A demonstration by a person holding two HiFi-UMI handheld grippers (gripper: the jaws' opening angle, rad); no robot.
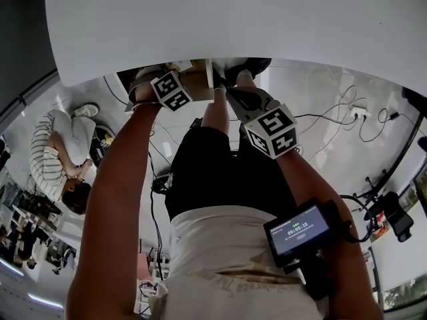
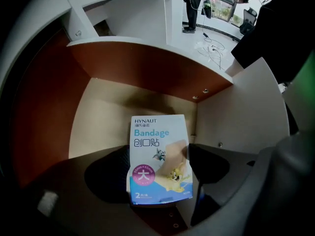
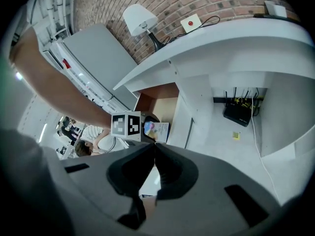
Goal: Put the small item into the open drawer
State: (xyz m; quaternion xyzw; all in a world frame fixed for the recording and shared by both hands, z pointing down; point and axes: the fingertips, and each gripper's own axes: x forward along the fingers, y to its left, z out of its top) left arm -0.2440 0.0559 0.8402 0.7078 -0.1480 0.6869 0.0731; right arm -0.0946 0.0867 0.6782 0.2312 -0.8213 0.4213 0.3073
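A small light-blue bandage packet (image 2: 158,156) is pinched upright between the two dark fingers of my left gripper (image 2: 158,170), which is shut on it. The packet hangs over the open drawer (image 2: 106,109), which has a beige floor and red-brown walls. In the right gripper view the same packet (image 3: 156,130) shows beside the left gripper's marker cube (image 3: 125,125), at the drawer (image 3: 157,100) under the white desk. My right gripper (image 3: 155,149) is shut with nothing between its jaws, a little short of the drawer. In the head view both grippers (image 1: 160,85) (image 1: 230,89) reach under the desk edge.
The white desk top (image 1: 233,19) fills the upper head view. A person in a striped shirt (image 1: 57,155) sits at left. Cables (image 1: 347,112) run over the floor at right. A lamp (image 3: 140,16) stands on the desk, and a black box (image 3: 238,113) sits beneath it.
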